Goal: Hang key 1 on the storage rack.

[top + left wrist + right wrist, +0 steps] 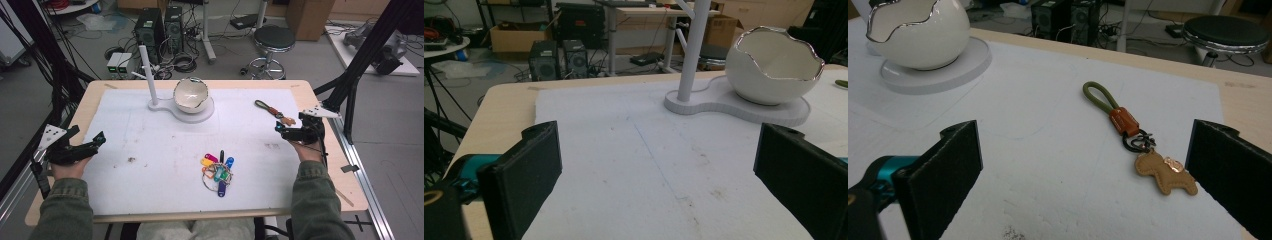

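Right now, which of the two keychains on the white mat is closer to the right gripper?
The olive-loop keychain with the tan leather dog charm, lying just ahead of the right gripper; the bunch of colourful plastic key tags lies mid-table.

Open mat is left all around the key bunch (218, 173); passage beyond it is blocked by the egg-shaped bowl (190, 93).

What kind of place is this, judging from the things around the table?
Probably a robotics or research lab, not a home. Desktop computer towers stand on the floor among loose cables, a black metal frame rises beside the table, and a round stool and cardboard boxes stand behind.
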